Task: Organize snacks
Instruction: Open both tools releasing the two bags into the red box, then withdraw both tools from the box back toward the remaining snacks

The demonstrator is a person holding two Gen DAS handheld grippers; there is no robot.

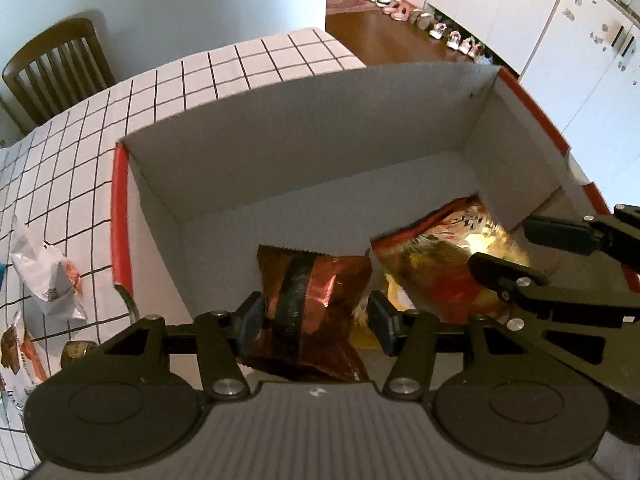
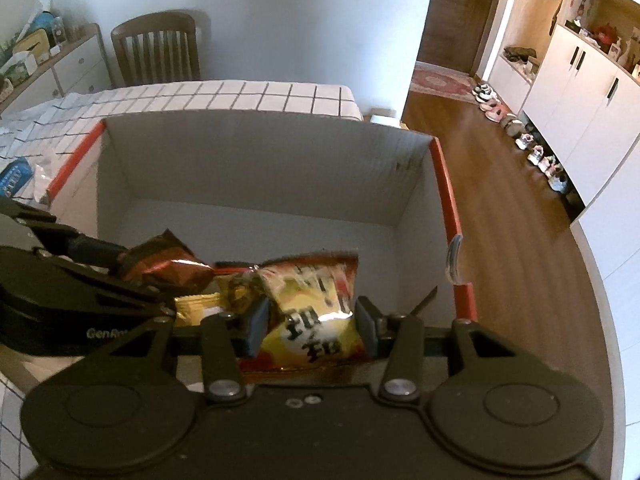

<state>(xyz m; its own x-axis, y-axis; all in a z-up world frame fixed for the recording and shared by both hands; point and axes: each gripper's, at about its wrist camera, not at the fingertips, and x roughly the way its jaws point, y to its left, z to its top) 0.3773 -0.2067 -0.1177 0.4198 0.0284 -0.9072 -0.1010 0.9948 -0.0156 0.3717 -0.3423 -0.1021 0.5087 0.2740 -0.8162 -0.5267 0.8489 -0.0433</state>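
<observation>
A white cardboard box with red edges stands on the checked table; it also shows in the right wrist view. My left gripper is shut on a dark red-brown snack bag and holds it inside the box's near side; the bag also shows in the right wrist view. My right gripper is shut on a yellow and red snack bag inside the box, right of the left one. That bag shows in the left wrist view with the right gripper on it.
Several loose snack packets lie on the checked tablecloth left of the box. A blue packet lies left of the box. A wooden chair stands at the table's far side. Floor and shoes are to the right.
</observation>
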